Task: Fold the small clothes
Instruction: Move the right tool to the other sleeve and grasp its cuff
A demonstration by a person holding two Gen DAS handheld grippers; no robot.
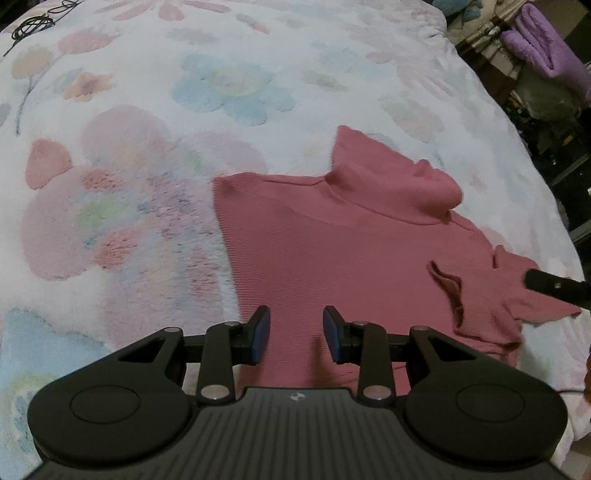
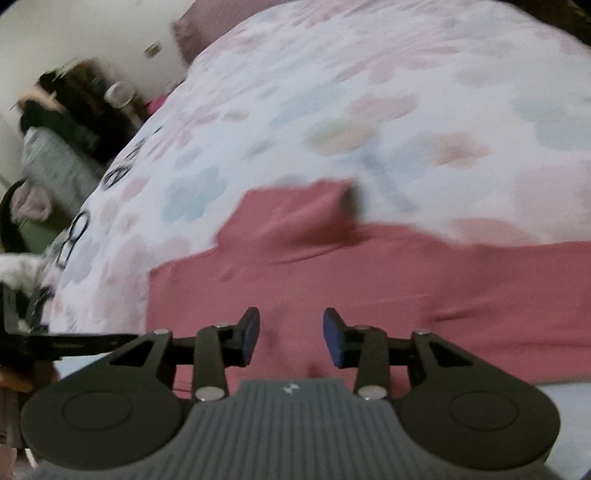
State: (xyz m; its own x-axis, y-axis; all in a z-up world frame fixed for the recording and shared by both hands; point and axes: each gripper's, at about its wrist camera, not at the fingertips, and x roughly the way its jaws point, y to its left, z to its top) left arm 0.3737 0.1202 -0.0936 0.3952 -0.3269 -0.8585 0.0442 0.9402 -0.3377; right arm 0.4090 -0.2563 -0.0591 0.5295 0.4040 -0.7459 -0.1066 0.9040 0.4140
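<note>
The sweater (image 1: 332,251) lies on the blanket (image 1: 147,110), collar (image 1: 388,184) away from both claws, cable (image 1: 33,22) beyond

Bed covered by a fleecy white blanket (image 1: 147,110) printed with large pastel flowers in pink, blue and peach. A black cable (image 1: 33,22) lies coiled on the blanket near its far left edge in the left view. Beyond the bed's right edge, a purple throw (image 1: 546,48) hangs over dark, cluttered shelving (image 1: 554,147). In the blurred right view, a plain pale wall (image 2: 74,29) stands behind the bed, with a mauve headboard or pillow (image 2: 207,29) against it. Dark clutter (image 2: 74,107) and a grey bundle (image 2: 51,162) sit beside the bed. Lighting is dim and even.
</note>
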